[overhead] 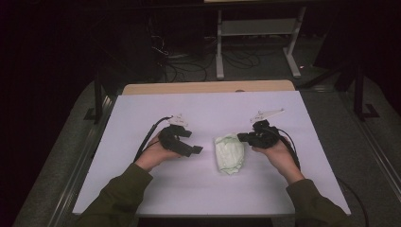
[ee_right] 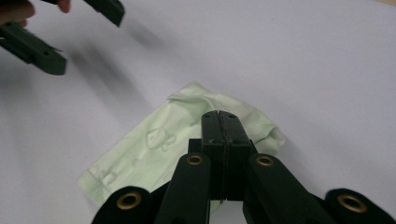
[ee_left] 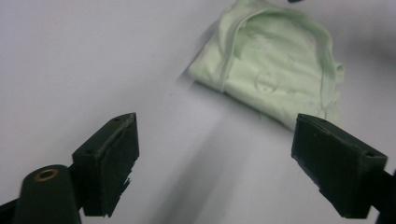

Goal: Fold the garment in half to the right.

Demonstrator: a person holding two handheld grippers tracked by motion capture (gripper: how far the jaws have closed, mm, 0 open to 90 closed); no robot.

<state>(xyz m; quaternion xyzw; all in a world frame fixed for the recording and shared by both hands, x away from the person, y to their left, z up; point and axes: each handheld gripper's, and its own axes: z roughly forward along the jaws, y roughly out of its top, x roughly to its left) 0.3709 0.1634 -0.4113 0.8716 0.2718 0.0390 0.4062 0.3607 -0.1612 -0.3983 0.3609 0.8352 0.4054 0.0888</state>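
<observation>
A folded pale green garment lies on the white-covered table, slightly right of centre. My left gripper is just left of it, jaws open and apart from the cloth. In the left gripper view the garment lies ahead of the left gripper, which has only bare table between its jaws. My right gripper sits at the garment's upper right edge. In the right gripper view the right gripper has its jaws pressed together over the garment, with no cloth seen between them. The left gripper appears beyond.
A bare wooden strip runs along the table's far edge. Behind it on the dark floor stand a white metal shelf frame and loose cables. A person's green sleeves enter from the bottom.
</observation>
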